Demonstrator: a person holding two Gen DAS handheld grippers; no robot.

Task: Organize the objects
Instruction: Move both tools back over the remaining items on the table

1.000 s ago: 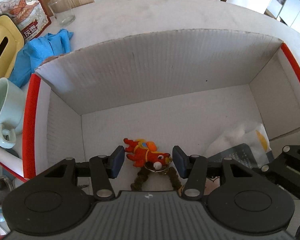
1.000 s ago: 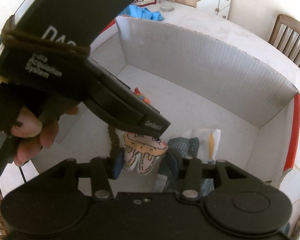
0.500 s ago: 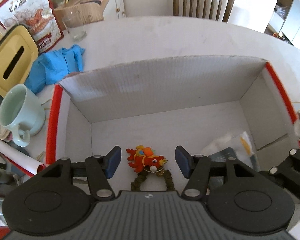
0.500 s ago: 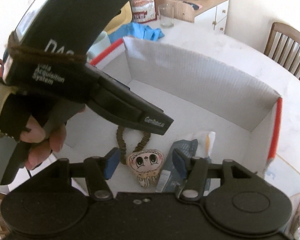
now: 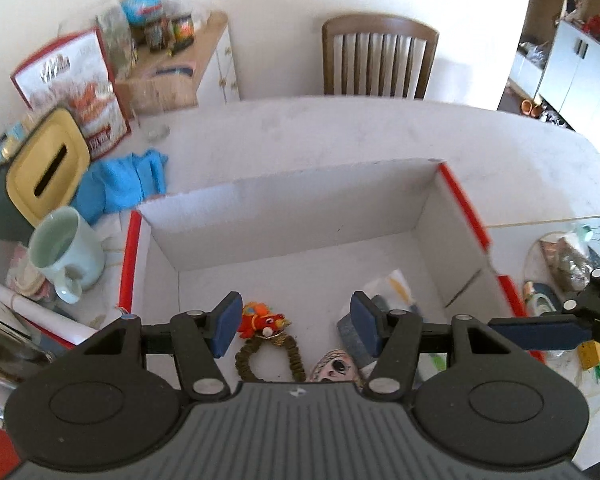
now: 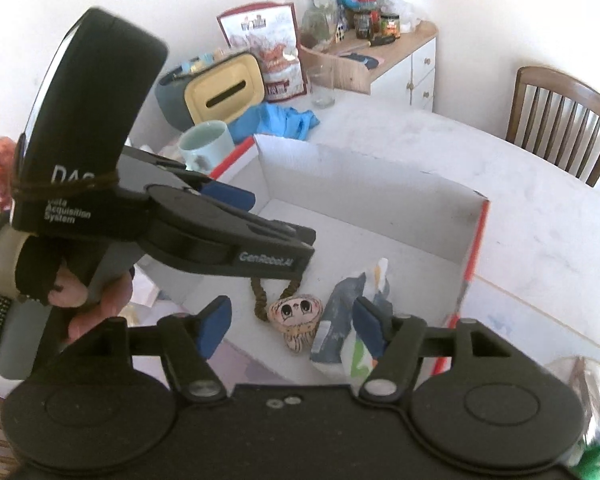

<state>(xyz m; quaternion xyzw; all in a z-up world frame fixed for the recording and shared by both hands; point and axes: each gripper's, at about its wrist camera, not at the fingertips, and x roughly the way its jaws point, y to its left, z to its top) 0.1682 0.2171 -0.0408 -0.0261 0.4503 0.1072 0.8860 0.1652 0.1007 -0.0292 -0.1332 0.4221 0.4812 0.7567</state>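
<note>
A white cardboard box with red rims lies open on the table. On its floor are a red toy charm on a brown braided loop, a round face plush and a grey-blue snack packet. My left gripper hovers open above the near part of the box, over the charm, pads touching nothing. My right gripper hangs above the plush and packet. Its jaws are opening and nothing is pressed between them. A hand holds the left device at the left of the right wrist view.
Left of the box stand a pale green mug, a blue cloth, a yellow-lidded tissue box, a red snack bag and a glass. A wooden chair stands behind the table. A cluttered plate sits right of the box.
Both grippers have risen and drawn back from the box floor. The right jaws have spread off the face plush, which now lies in the box. The left jaws widened slightly.
</note>
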